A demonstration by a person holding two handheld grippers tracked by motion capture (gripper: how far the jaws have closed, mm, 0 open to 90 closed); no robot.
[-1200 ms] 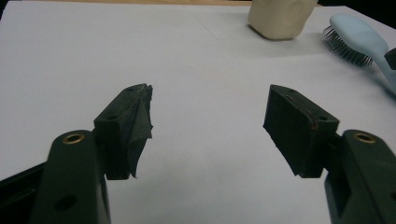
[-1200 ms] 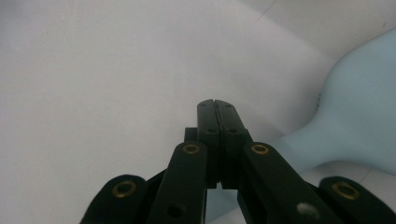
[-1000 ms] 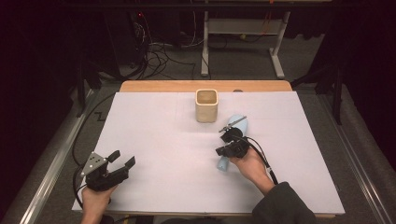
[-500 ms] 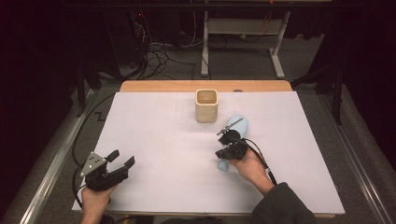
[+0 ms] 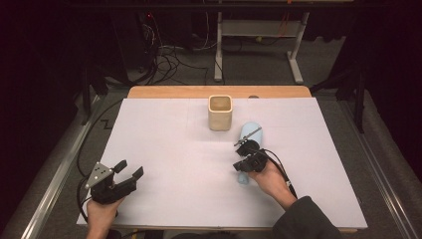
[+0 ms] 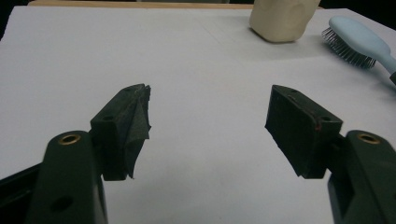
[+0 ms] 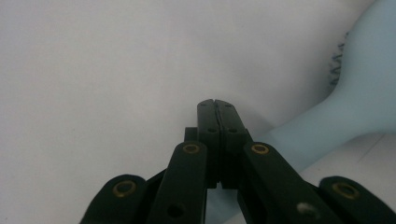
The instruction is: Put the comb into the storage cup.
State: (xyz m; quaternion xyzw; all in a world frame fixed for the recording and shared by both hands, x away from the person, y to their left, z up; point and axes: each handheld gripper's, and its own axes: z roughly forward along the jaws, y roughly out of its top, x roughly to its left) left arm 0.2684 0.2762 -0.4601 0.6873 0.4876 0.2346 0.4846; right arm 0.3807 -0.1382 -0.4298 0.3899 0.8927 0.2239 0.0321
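Observation:
A light blue hairbrush (image 5: pixel 250 130) lies on the white table cover, its head toward the beige cup (image 5: pixel 220 113) and its handle toward the person. My right gripper (image 5: pixel 242 155) hovers right over the brush handle. In the right gripper view its jaws (image 7: pixel 217 105) are shut pad to pad with nothing between them, and the brush (image 7: pixel 369 93) runs beneath and to the right. My left gripper (image 5: pixel 130 168) rests at the near left corner, open and empty. In the left gripper view (image 6: pixel 210 107) the cup (image 6: pixel 280 18) and the brush (image 6: pixel 359 39) show far off.
The white cover (image 5: pixel 174 149) spans most of the table, with a wooden edge (image 5: pixel 219 92) at the back. Cables trail from both grippers. Dark floor, cords and a table frame (image 5: pixel 259 30) lie beyond the far edge.

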